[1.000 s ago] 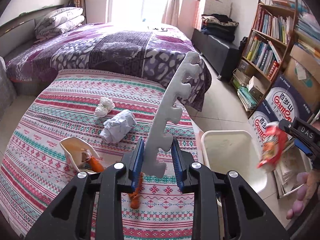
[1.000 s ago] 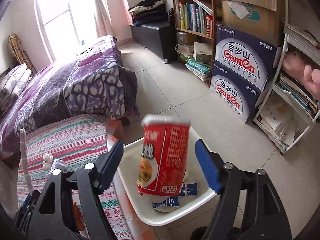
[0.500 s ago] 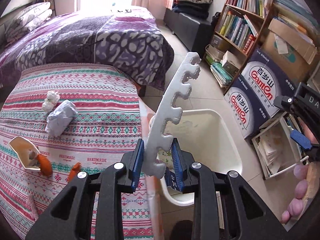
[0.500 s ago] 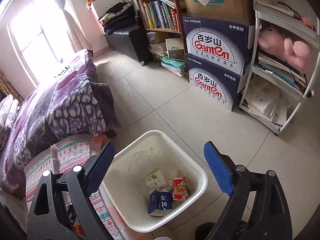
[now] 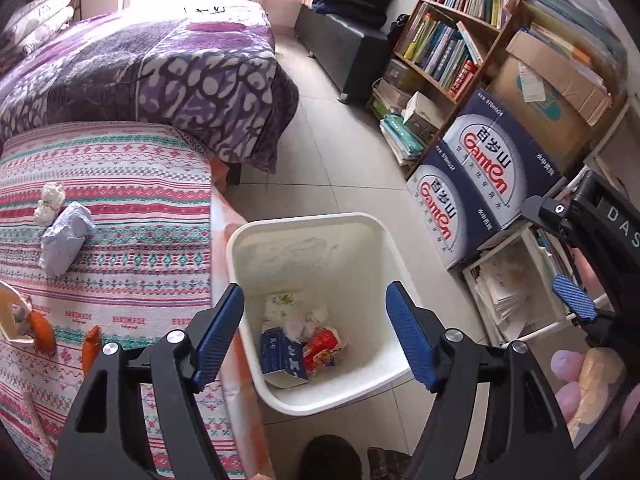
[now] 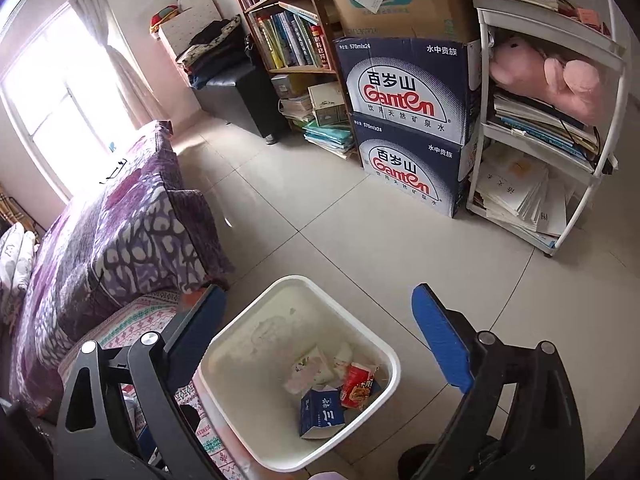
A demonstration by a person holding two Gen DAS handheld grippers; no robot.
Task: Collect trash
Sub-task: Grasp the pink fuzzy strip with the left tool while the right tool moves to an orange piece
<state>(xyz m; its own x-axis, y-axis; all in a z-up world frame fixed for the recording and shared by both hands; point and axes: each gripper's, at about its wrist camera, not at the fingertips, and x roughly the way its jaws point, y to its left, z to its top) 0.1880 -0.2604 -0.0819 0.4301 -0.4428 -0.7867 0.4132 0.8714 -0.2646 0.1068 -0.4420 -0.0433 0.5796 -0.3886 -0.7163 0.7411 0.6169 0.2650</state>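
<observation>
Tiled floor [image 6: 360, 240] bears white bin [image 6: 394, 364] beside patterned bedspread [image 5: 120, 240].

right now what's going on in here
A person is clearing trash off a patterned cloth into a white bin on the floor, a gripper in each hand. Both the left gripper and the right gripper hang open and empty over the bin; the left's jaws have just opened. A blue carton and red wrapper lie inside. Crumpled paper still waits on the cloth.
</observation>
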